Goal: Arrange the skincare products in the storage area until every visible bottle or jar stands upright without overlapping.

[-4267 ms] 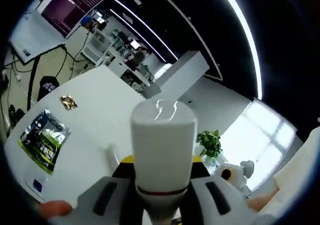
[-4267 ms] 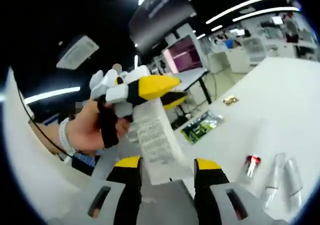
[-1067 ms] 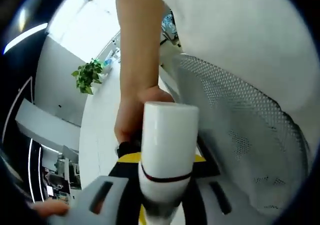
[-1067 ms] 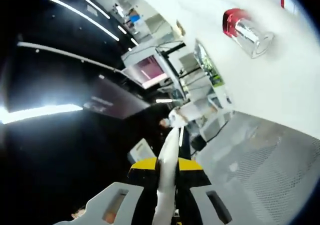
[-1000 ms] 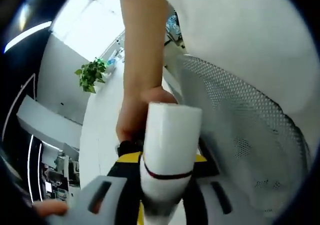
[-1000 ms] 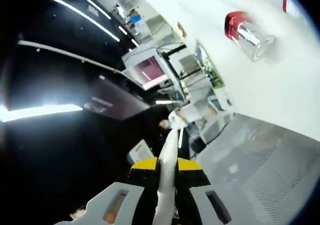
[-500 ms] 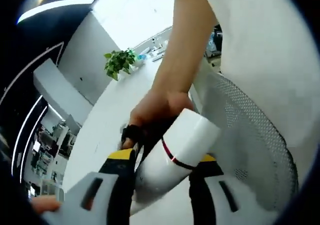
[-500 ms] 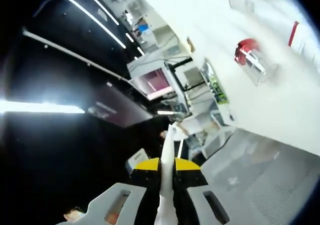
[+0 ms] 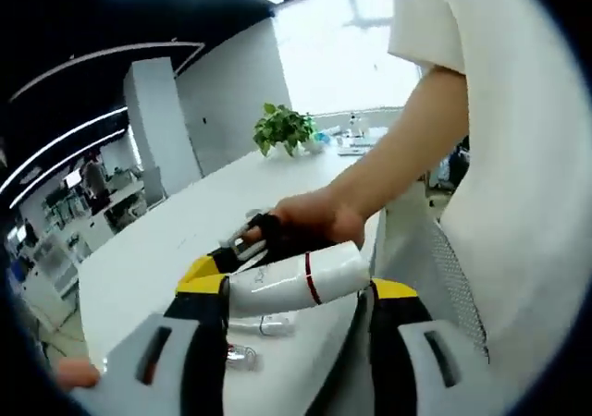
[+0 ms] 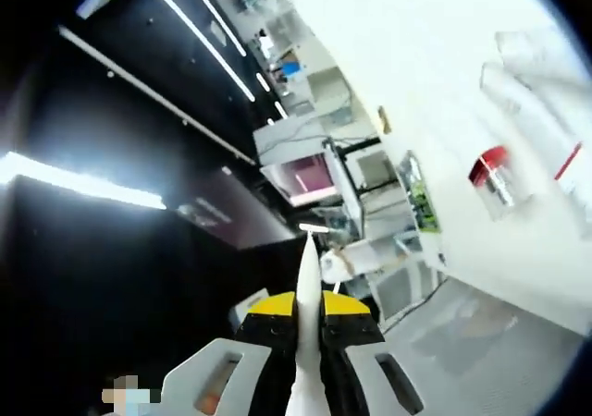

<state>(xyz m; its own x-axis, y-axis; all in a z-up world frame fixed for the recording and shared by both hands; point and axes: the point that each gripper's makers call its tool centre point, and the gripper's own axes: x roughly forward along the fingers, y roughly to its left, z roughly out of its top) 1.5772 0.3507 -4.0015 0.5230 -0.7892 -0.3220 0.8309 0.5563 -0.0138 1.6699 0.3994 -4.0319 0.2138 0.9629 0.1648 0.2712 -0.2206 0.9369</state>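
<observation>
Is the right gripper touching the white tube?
Touching. The right gripper view shows the right gripper's yellow jaws pressed against both sides of the white tube.

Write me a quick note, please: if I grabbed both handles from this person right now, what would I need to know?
Left tool: lying across its jaws is a white tube with a thin red band, near horizontal, not upright.
Right tool: shut on the tube's flat tail end.
So both tools carry the one tube above the white table.
On the table: a red-capped clear bottle and other clear items, all lying down.
Done: nothing seen standing yet.
Left: stand the tube, then the rest, apart.
</observation>
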